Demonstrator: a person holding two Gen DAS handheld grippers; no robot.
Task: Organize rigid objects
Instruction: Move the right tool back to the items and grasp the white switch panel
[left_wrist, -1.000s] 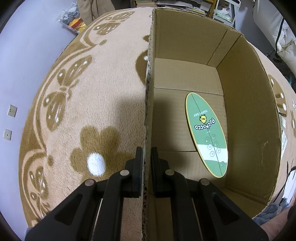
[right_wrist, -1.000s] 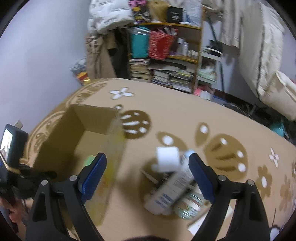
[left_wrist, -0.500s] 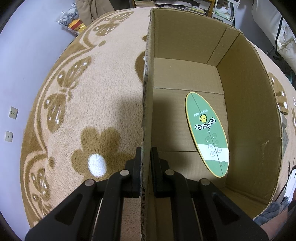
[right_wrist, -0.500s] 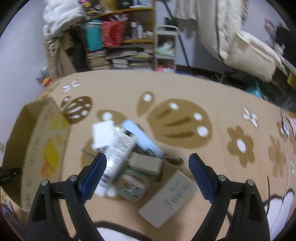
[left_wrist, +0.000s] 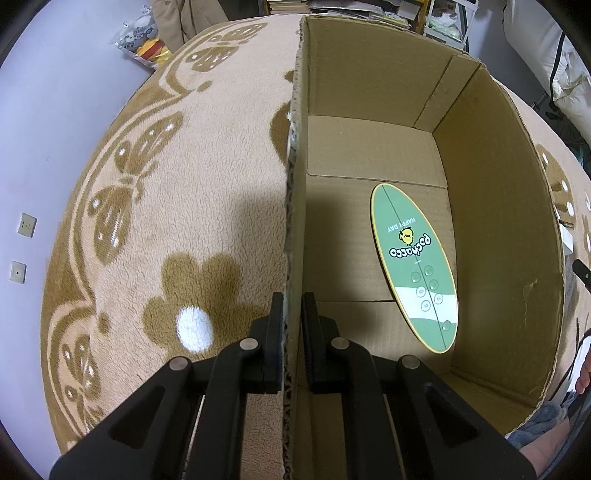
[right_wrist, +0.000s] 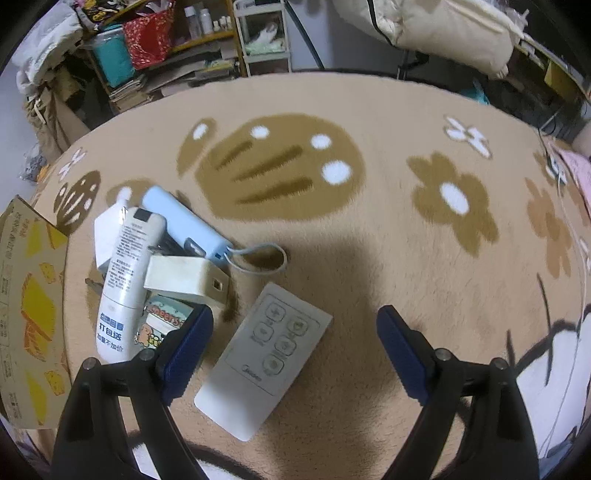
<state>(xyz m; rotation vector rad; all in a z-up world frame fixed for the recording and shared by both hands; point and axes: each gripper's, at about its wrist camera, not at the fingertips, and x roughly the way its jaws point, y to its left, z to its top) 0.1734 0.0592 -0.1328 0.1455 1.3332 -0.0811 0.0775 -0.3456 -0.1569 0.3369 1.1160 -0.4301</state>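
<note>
Right claw (right_wrist: 293, 350), wide open and empty, now hovers over remote (right_wrist: 264, 358); left claw (left_wrist: 293, 314) still pinches box wall (left_wrist: 295, 206).

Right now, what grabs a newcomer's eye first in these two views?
The cardboard box, whose left wall the left hand-held gripper pinches; a green oval card lies on its floor. In the right view, the open right hand-held gripper hovers over a white remote beside a pile of items on the carpet.
</note>
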